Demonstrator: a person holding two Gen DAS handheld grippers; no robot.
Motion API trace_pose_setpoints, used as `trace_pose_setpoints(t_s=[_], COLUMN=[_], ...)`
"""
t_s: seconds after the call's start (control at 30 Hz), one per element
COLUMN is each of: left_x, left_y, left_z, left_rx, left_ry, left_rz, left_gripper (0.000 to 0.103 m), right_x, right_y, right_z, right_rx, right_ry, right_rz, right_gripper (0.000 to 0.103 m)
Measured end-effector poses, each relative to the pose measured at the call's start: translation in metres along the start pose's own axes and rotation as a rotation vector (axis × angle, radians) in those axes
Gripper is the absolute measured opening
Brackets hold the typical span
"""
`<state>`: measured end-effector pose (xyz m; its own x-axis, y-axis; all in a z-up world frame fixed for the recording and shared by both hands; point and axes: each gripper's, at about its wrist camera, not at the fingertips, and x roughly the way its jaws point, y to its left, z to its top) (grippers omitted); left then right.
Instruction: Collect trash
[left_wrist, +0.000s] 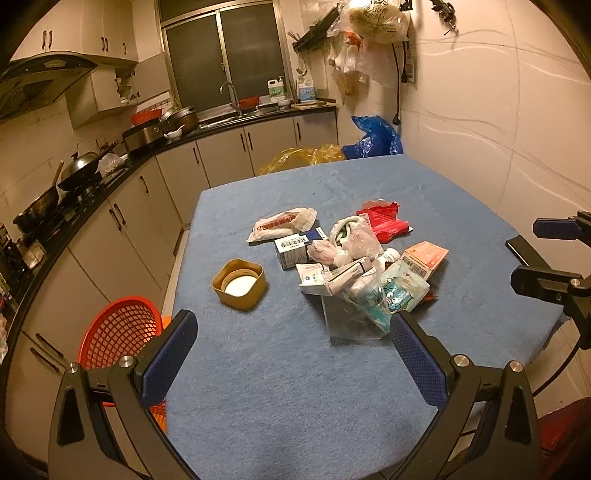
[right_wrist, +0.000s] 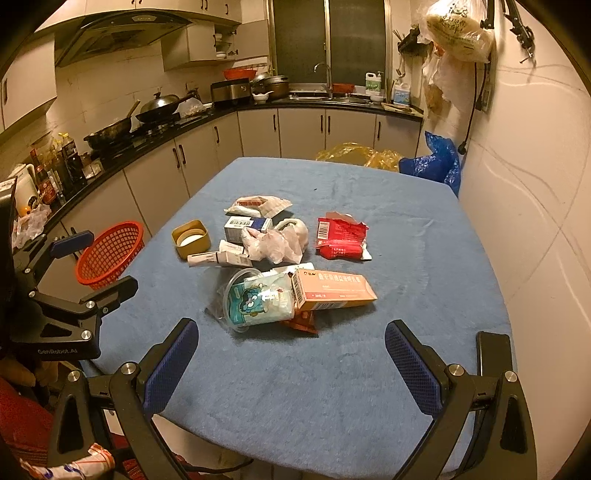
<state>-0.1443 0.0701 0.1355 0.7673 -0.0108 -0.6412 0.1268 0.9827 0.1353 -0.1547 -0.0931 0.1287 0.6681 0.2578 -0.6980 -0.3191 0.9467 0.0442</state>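
Observation:
A heap of trash lies mid-table on the blue cloth (left_wrist: 280, 387) (right_wrist: 303, 398): a white snack bag (left_wrist: 282, 223) (right_wrist: 258, 205), a torn red wrapper (left_wrist: 384, 218) (right_wrist: 341, 236), a crumpled clear bag (left_wrist: 351, 236) (right_wrist: 275, 242), small white boxes (left_wrist: 291, 251) (right_wrist: 245, 226), an orange carton (left_wrist: 424, 258) (right_wrist: 332, 290), and a cartoon-printed pouch (left_wrist: 397, 291) (right_wrist: 256, 301). A tan square cup (left_wrist: 239, 283) (right_wrist: 191, 239) stands left of the heap. My left gripper (left_wrist: 293, 354) hovers open over the near table. My right gripper (right_wrist: 291, 365) is open too, short of the heap, empty.
A red mesh basket (left_wrist: 120, 332) (right_wrist: 110, 253) sits beyond the table's left edge. A black phone (right_wrist: 493, 354) lies at the table's near right. Yellow (right_wrist: 354, 153) and blue bags (right_wrist: 436, 162) are behind the table. Kitchen counters run left and far; a wall stands right.

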Motion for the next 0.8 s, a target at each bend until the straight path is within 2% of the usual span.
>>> trace_pose_setpoints(t_s=[0.23,0.47,0.6,0.67,0.7,0.77,0.8], left_x=[0.020,0.062,0.084,0.096,0.103,0.117,0.123], left_y=[-0.007,-0.027,-0.038,-0.043,-0.044,-0.043,-0.042], left_z=[0.011,0.028,0.035,0.037,0.038,0.040,0.041], left_rx=[0.011,0.110,0.188,0.218,0.230,0.238,0.233], left_ry=[0.029,0.065,0.061,0.072,0.083,0.114,0.132], left_rz=[0.001,-0.018,-0.003,0.005,0.005,0.004,-0.011], left_gripper=[0.103,0.103,0.102,0.099,0.093,0.080,0.068], right_x=[0.011,0.022,0.026,0.026,0.026,0.026,0.026], right_y=[-0.014,-0.030,-0.042,-0.047,-0.052,-0.057,-0.061], right_z=[0.009,0.017,0.019,0.019,0.020,0.020,0.020], right_rx=[0.009,0.021,0.035,0.047,0.054,0.062,0.069], right_ry=[0.010,0.021,0.027,0.027,0.025,0.023,0.021], right_rz=[0.024,0.039,0.037,0.031,0.027,0.022,0.018], right_gripper=[0.102,0.102,0.102,0.102,0.102,0.102,0.102])
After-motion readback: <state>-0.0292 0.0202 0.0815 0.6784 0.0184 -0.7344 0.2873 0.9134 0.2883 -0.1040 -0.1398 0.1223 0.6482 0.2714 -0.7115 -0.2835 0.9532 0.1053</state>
